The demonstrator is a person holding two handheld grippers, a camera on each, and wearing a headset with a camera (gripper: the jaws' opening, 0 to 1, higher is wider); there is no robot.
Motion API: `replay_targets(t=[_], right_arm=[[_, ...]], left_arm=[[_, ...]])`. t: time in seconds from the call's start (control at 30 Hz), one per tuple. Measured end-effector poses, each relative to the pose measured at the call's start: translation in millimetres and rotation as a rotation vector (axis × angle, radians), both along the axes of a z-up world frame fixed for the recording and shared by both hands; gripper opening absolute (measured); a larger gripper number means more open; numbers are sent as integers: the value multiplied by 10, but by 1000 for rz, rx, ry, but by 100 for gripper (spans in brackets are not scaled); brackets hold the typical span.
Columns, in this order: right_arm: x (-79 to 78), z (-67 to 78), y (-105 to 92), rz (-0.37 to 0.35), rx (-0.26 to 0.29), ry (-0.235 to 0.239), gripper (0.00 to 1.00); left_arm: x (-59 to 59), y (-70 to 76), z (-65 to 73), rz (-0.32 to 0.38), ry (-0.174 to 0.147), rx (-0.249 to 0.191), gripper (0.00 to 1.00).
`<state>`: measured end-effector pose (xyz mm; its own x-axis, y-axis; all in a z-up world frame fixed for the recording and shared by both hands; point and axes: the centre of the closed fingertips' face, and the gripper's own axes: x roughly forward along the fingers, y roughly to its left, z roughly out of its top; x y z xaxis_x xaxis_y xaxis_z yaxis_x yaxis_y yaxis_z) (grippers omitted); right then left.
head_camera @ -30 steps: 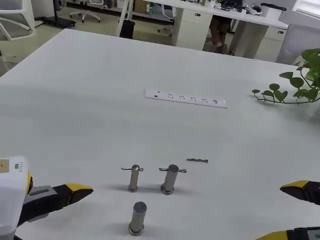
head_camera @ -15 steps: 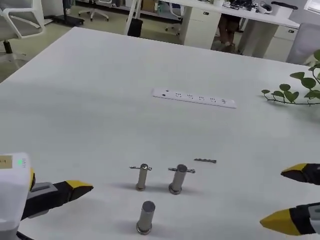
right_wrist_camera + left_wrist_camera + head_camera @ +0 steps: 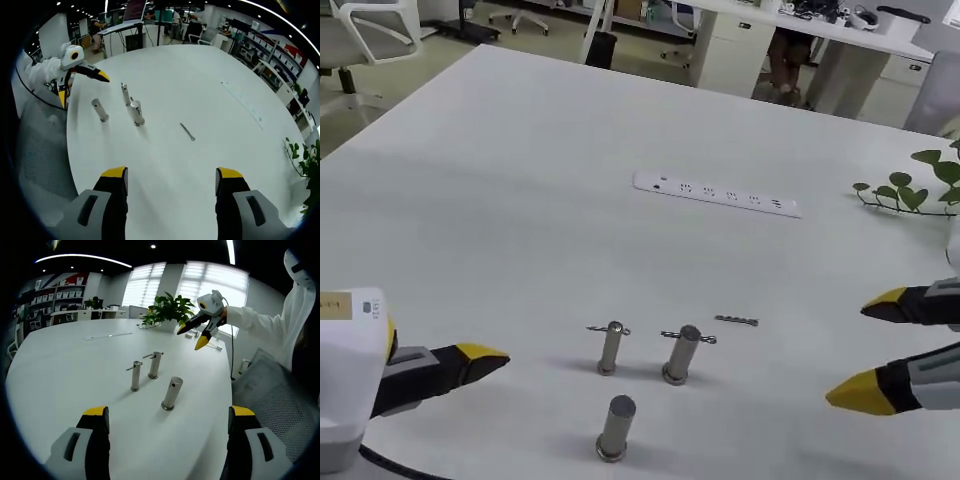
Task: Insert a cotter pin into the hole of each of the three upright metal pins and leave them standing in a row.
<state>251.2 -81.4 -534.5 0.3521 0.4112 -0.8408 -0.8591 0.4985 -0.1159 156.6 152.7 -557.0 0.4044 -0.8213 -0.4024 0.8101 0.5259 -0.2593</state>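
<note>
Jaws, left gripper: spread wide; holding nothing
Jaws, right gripper: spread wide; empty
Bare pin: upright; ahead between the left jaws; nearest of the three
Nearer fitted pin: upright beyond it; cotter pin through its top
Farther fitted pin: upright just beside that one; likewise fitted
Loose cotter pin: flat on the table; ahead between the right jaws, well apart from them

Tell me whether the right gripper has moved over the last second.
Yes. Judged against the loose cotter pin, the right gripper has come in closer to it, leftward and farther up the head view, with its jaws open.
</note>
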Motion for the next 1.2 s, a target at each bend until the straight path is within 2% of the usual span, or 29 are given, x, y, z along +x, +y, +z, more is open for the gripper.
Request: replay_targets(t=[0.17, 0.27, 0.53, 0.6, 0.77, 1.0, 1.2], right_arm=[[81, -32, 66, 39, -10, 0, 62], [192, -32, 98, 78, -47, -35, 57], [394, -106, 132, 126, -96, -13, 52], [468, -109, 129, 136, -119, -24, 48], [626, -132, 191, 149, -112, -27, 38], [717, -221, 268, 204, -149, -8, 33], [773, -311, 361, 228, -154, 17, 25]], left_arm=[[-5, 67, 21, 12, -5, 5, 98], [0, 100, 29, 21, -11, 9, 98], [-10, 137, 35, 43, -13, 6, 98], [-20, 138, 29, 46, -8, 2, 98], [-45, 141, 14, 49, -2, 0, 98], [-51, 136, 2, 55, 6, -6, 98], [-46, 119, 0, 56, 10, -8, 97]])
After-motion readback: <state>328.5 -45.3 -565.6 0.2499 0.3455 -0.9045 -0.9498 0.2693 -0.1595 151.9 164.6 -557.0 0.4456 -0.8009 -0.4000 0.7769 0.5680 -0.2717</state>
